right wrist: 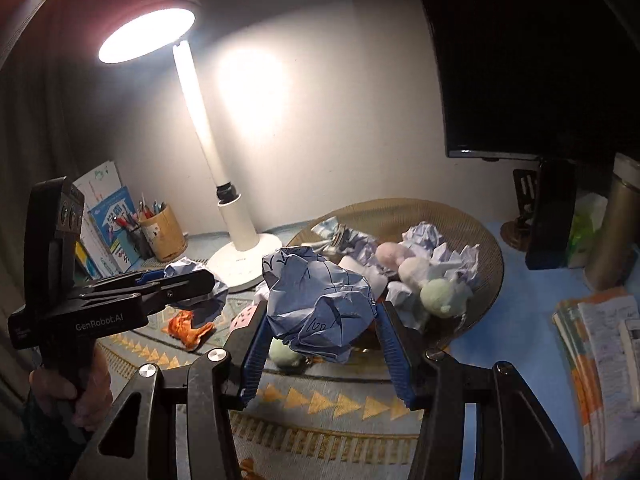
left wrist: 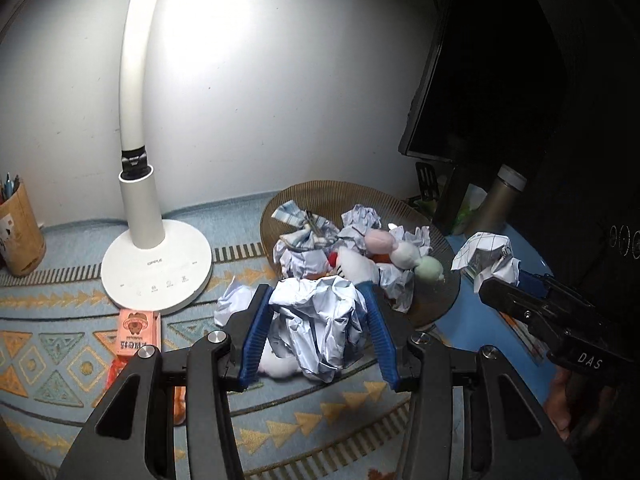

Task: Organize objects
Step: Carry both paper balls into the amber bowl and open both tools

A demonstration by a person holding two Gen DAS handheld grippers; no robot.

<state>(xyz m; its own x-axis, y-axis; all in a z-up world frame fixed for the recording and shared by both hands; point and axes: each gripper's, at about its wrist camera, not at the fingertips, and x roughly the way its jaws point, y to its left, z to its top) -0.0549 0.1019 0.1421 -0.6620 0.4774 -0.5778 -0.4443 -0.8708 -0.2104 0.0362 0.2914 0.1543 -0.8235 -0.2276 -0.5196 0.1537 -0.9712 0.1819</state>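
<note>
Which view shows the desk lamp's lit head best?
Right wrist view: the desk lamp shows whole, its glowing round head clear above the stem. Left wrist view gives only the base and curved stem; the head is cut off at the top.

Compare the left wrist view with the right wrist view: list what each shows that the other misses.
Left wrist only: a pink packet by the lamp base.

Right wrist only: the lit lamp head, books leaning by the wall, a paper stack at right.

Both: each gripper, left gripper and right gripper, clamped on a crumpled paper ball (); the brown dish of paper and plush toys; the pen cup; the dark monitor.
</note>
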